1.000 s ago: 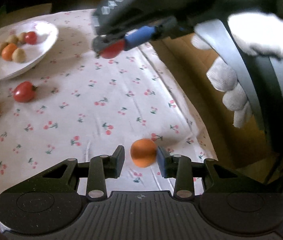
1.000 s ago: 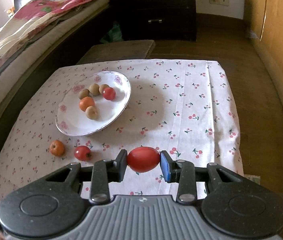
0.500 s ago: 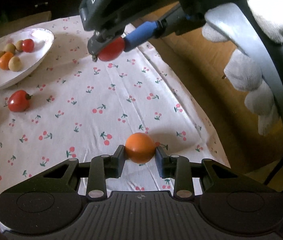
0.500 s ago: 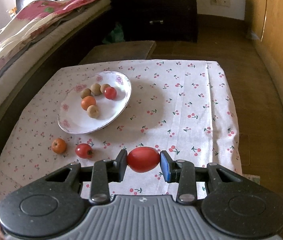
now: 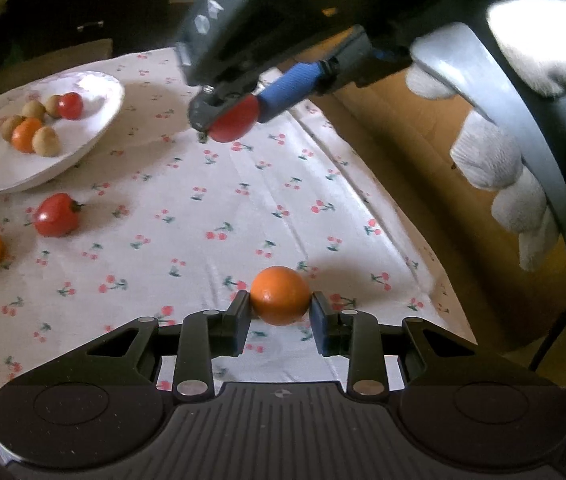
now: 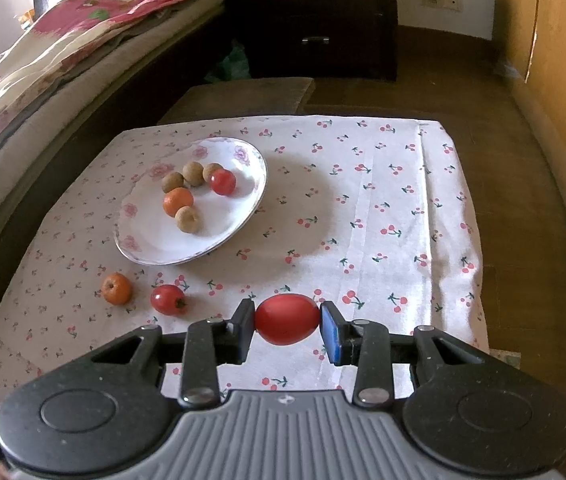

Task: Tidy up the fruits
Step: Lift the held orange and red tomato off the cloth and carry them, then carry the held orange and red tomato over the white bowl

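My left gripper (image 5: 280, 306) is shut on an orange (image 5: 280, 294), just above the cherry-print tablecloth near its right edge. My right gripper (image 6: 286, 320) is shut on a red tomato (image 6: 286, 319) and holds it in the air above the cloth; it also shows in the left wrist view (image 5: 231, 118), right of the plate. A white plate (image 6: 239, 156) holds a tomato (image 6: 222, 182), an orange (image 6: 178, 201) and several small brown fruits (image 6: 187, 219). A loose tomato (image 6: 168, 299) and a loose orange (image 6: 116, 288) lie on the cloth in front of the plate.
The table's right edge drops to a wooden floor (image 6: 531, 184). A bed with patterned bedding (image 6: 43, 60) runs along the left. A dark dresser (image 6: 315, 20) stands behind the table. A gloved hand (image 5: 499, 160) holds the right gripper at the right of the left wrist view.
My left gripper has closed on the orange, which was between open fingers a second ago, and lifted it slightly. My right gripper has kept the tomato and drifted little.
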The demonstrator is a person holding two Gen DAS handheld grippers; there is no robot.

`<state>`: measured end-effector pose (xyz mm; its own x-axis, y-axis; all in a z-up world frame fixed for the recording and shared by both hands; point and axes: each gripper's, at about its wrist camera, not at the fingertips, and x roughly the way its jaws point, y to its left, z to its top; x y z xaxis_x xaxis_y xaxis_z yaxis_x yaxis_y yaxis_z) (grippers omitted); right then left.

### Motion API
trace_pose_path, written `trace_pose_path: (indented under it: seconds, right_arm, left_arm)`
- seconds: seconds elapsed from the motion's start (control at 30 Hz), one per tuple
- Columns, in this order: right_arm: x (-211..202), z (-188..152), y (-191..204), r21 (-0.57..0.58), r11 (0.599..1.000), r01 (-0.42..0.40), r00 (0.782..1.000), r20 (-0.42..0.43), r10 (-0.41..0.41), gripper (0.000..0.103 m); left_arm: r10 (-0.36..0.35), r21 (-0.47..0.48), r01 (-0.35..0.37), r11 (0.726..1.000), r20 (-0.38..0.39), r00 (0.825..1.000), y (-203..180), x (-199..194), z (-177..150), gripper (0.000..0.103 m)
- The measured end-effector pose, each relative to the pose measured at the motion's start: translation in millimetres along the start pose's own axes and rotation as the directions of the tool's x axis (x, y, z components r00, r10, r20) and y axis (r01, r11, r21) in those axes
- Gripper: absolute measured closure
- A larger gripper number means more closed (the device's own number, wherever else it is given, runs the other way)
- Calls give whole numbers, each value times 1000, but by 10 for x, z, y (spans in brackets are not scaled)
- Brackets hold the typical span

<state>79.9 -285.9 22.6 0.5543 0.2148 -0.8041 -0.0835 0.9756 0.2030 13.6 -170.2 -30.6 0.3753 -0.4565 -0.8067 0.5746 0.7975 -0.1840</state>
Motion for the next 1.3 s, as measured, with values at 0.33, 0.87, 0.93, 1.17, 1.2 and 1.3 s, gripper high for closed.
trace_pose_path:
  seconds: [0.33, 0.87, 0.93, 1.17, 1.2, 1.3]
  right_arm:
    - [110, 180, 296, -40, 999, -21, 1000, 7, 21, 67]
    - [738, 641, 635, -85, 995, -45, 999, -32, 43, 67]
    - [782, 663, 654, -86, 995, -50, 998, -32, 48, 67]
    - [836, 702, 671, -81, 995, -55, 998, -20, 54, 66]
    - [828, 708, 670, -79, 995, -61, 998, -17, 60, 66]
    - [806, 720, 682, -83, 995, -61, 998, -7, 61, 66]
  left_arm:
    - [89, -106, -79, 991, 94, 992, 650, -491, 242, 63]
    - [214, -286, -173, 942, 118, 970, 1614, -368, 836, 63]
    - [214, -300, -172, 938, 115, 970, 1673, -356, 837, 63]
    - [223, -339, -175, 924, 106, 969, 1789, -334, 856, 64]
    - [222, -342, -174, 924, 108, 969, 1801, -333, 858, 63]
    - [222, -343, -171, 924, 115, 968, 1812, -336, 870, 64]
